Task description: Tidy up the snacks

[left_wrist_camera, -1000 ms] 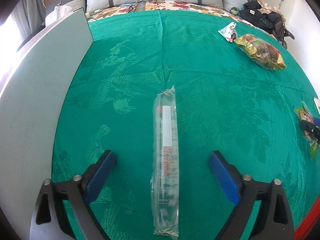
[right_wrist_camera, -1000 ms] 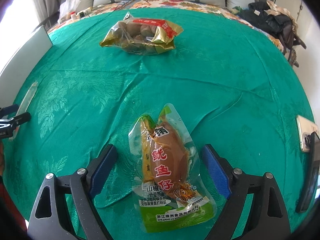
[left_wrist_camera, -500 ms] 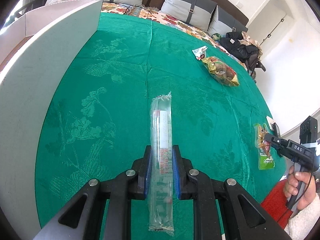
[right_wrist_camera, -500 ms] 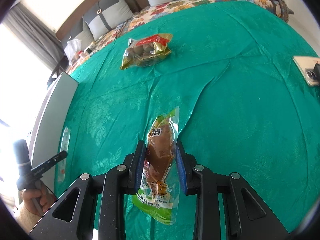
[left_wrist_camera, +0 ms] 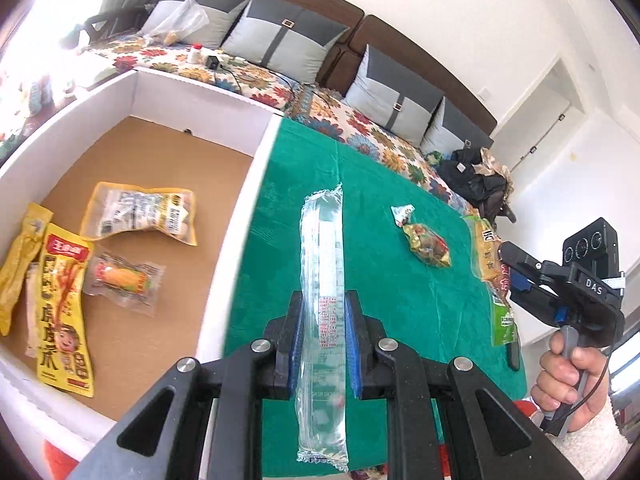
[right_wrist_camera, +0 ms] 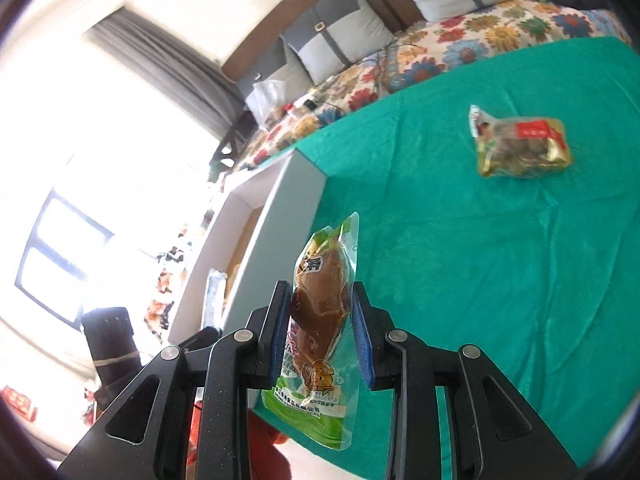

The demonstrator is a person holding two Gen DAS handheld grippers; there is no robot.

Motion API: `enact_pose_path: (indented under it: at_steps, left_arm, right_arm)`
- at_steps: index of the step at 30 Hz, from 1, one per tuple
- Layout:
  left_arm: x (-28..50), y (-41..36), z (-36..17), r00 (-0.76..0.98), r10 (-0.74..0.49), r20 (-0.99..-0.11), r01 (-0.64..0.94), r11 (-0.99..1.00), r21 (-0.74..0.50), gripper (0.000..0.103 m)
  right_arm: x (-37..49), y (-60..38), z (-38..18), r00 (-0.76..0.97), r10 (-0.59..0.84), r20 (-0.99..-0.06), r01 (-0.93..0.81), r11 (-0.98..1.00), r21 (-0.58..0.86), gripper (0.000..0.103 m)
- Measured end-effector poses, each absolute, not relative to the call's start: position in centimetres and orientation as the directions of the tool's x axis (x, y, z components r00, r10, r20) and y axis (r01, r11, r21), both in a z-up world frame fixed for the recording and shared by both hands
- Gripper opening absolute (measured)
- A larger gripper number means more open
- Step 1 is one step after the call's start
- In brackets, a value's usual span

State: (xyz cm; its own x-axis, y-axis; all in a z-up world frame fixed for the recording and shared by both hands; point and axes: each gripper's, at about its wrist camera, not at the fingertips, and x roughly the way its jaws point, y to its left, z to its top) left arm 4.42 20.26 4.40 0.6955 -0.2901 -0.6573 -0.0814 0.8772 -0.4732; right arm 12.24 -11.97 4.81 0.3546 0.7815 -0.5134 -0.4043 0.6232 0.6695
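Sitting at far left, the white box [left_wrist_camera: 256,184] with its brown floor, already holding several packets: a yellow packet [left_wrist_camera: 62,316], a clear one with a corn-like snack [left_wrist_camera: 124,280], a third with dark print [left_wrist_camera: 144,214]. Gripping just right of the box wall, the left gripper [left_wrist_camera: 322,344], pads pressed narrow on a long clear sleeve [left_wrist_camera: 322,276] raised off the green cloth [left_wrist_camera: 400,292]. Pointing away along the gripper's own line, the sleeve's long axis, running roughly parallel to the box's near wall, so probably needing only a sideways carry to the left to clear the rim. Lying untouched further right on the cloth, a gold-wrapped snack bag [left_wrist_camera: 426,242]. Hanging at far right, the right gripper [right_wrist_camera: 322,336], clamped on a green-and-brown pouch [right_wrist_camera: 320,312], also lifted clear, its long axis along the fingers too. Standing left of and beyond that pouch in the right wrist view, the same box, with the left gripper in between. Being the nearer by far, the left hand, so likely dropping first while the right one is crossing most of the cloth.
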Motion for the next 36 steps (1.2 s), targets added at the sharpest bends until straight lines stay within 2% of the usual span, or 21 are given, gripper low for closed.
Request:
enact_pose_path:
  at_steps: [2,5,7,8,9,10,13,16,20,22,24,27,31,34,36]
  left_arm:
    - [3.5,24.2,5.0,0.710,-0.183,-0.680,-0.169,0.893,-0.417,0.018]
    - [2.5,28.9,4.6,0.689,-0.034,-0.724,-0.288,0.904,-0.316,0.019]
    - [1.9,30.9,3.5,0.640,0.089,-0.764,-0.378,0.901,-0.211,0.038]
    - [1.6,31.7,3.0,0.617,0.130,-0.776,-0.409,0.896,-0.175,0.065]
    - [1.2,32.3,2.6,0.606,0.158,-0.780,-0.431,0.889,-0.155,0.082]
    - [0.5,32.6,2.2,0.610,0.180,-0.772,-0.449,0.881,-0.149,0.083]
    - [-1.0,32.3,1.4,0.633,0.186,-0.752,-0.463,0.869,-0.175,0.085]
    - [-0.9,30.3,1.5,0.652,0.152,-0.743,-0.432,0.880,-0.199,0.085]
    - [0.3,24.7,3.1,0.705,0.071,-0.706,-0.319,0.921,-0.226,0.088]
    - [1.5,20.9,3.8,0.722,0.008,-0.692,-0.237,0.942,-0.237,0.094]
    - [2.7,16.9,3.8,0.729,-0.056,-0.682,-0.149,0.959,-0.239,0.101]
    - [5.3,10.5,2.4,0.694,-0.135,-0.707,-0.032,0.976,-0.217,0.102]
    - [9.4,3.0,-2.0,0.629,-0.176,-0.757,0.071,0.983,-0.169,0.102]
    - [12.5,-0.6,-5.5,0.576,-0.157,-0.803,0.101,0.988,-0.121,0.102]
    - [14.3,-1.9,-7.3,0.556,-0.132,-0.820,0.095,0.991,-0.095,0.102]
  right_arm:
    - [12.2,-6.2,6.7,0.289,0.832,-0.474,-0.477,0.555,0.682,0.031]
    - [11.5,1.8,7.9,0.203,0.863,-0.463,-0.558,0.490,0.669,0.031]
    - [10.8,6.0,7.5,0.148,0.865,-0.480,-0.591,0.466,0.658,0.035]
    - [10.6,7.7,6.8,0.123,0.856,-0.502,-0.592,0.469,0.655,0.042]
    - [10.4,8.9,6.2,0.105,0.847,-0.521,-0.586,0.476,0.655,0.052]
    - [10.1,9.1,5.5,0.104,0.840,-0.533,-0.580,0.487,0.653,0.066]
    - [10.1,6.9,4.0,0.164,0.807,-0.568,-0.596,0.540,0.595,0.066]
    - [10.5,2.1,2.1,0.269,0.708,-0.653,-0.608,0.651,0.456,0.066]
    - [12.8,-7.2,-3.5,0.428,0.454,-0.782,-0.524,0.829,0.195,0.069]
    - [13.6,-13.3,-6.4,0.495,0.294,-0.818,-0.434,0.899,0.060,0.069]
    - [14.1,-19.2,-8.5,0.530,0.169,-0.831,-0.326,0.945,-0.016,0.069]
    - [14.1,-27.1,-10.0,0.569,0.051,-0.821,-0.162,0.985,-0.052,0.069]
    - [13.4,-32.3,-10.4,0.605,-0.038,-0.795,-0.024,0.998,-0.066,0.069]
    - [14.5,-33.3,-9.9,0.595,0.001,-0.804,0.033,0.999,0.026,0.069]
    - [15.1,-33.1,-9.6,0.614,-0.001,-0.790,0.041,0.999,0.030,0.070]
